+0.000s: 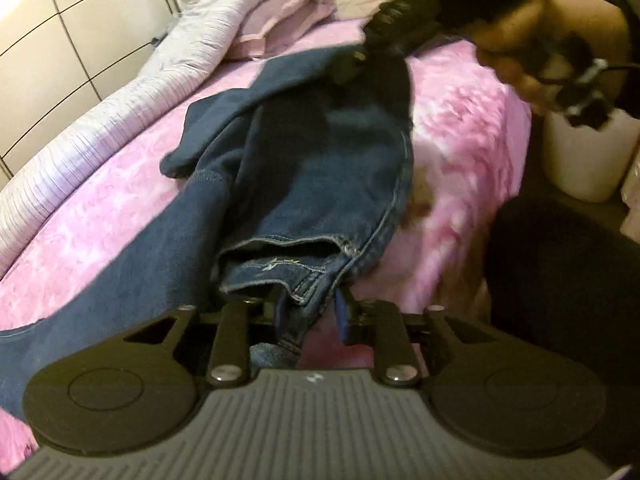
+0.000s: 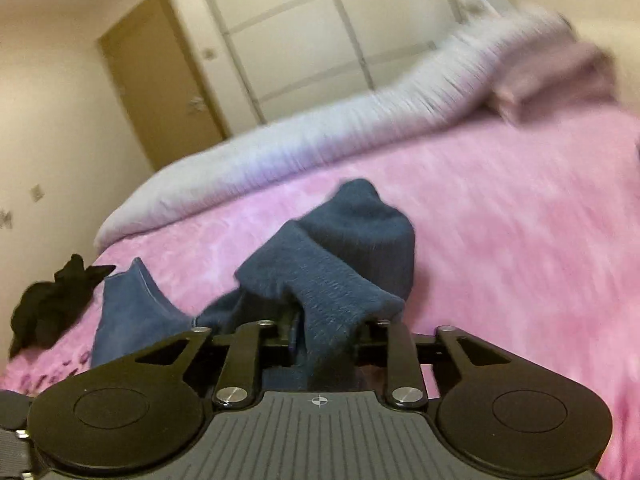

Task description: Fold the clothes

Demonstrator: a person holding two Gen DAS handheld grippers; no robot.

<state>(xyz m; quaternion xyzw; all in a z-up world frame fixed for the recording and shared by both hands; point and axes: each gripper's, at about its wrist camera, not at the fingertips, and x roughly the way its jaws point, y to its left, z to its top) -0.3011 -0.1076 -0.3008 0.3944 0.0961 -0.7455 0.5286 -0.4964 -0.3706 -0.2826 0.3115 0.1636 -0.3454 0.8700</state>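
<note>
Jeans (image 1: 320, 160) pinched by both claws, fingertips hidden

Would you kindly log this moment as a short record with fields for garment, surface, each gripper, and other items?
garment: blue jeans, bunched, partly lifted off the bed
surface: pink bedspread
left gripper: shut on the jeans near a stitched seam
right gripper: shut on a fold of the jeans
other items: pale striped duvet along the far edge; folded mauve cloth; black garment at the bed's edge
fold status: not yet folded flat
</note>
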